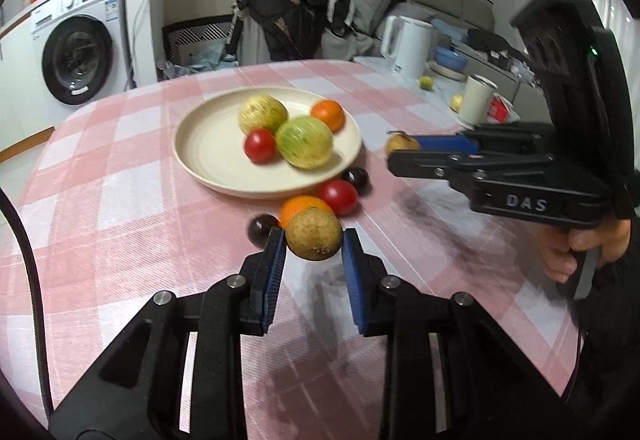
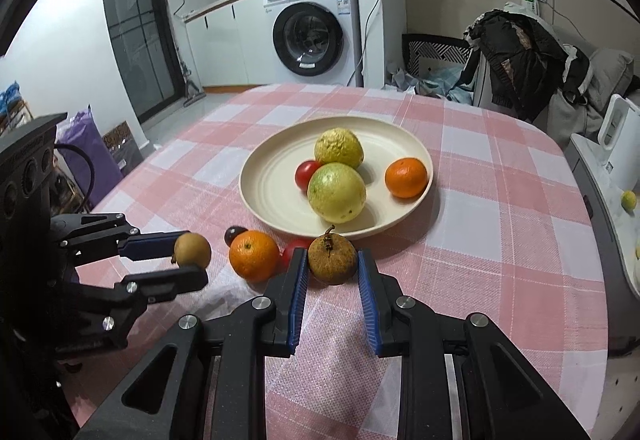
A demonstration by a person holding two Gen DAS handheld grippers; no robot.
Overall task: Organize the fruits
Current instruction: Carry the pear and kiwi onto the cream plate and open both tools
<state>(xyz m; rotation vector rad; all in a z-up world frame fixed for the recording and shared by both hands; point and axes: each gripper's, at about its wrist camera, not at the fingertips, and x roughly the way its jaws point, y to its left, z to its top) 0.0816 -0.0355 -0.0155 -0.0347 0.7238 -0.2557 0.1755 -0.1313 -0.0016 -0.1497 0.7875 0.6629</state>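
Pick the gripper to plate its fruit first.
Right, likely. The right gripper holds its brown fruit just short of the plate rim; the left gripper has an orange and tomato in its way.

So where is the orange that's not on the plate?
The loose orange sits on the checked tablecloth just short of the plate, between a dark cherry and a red tomato.
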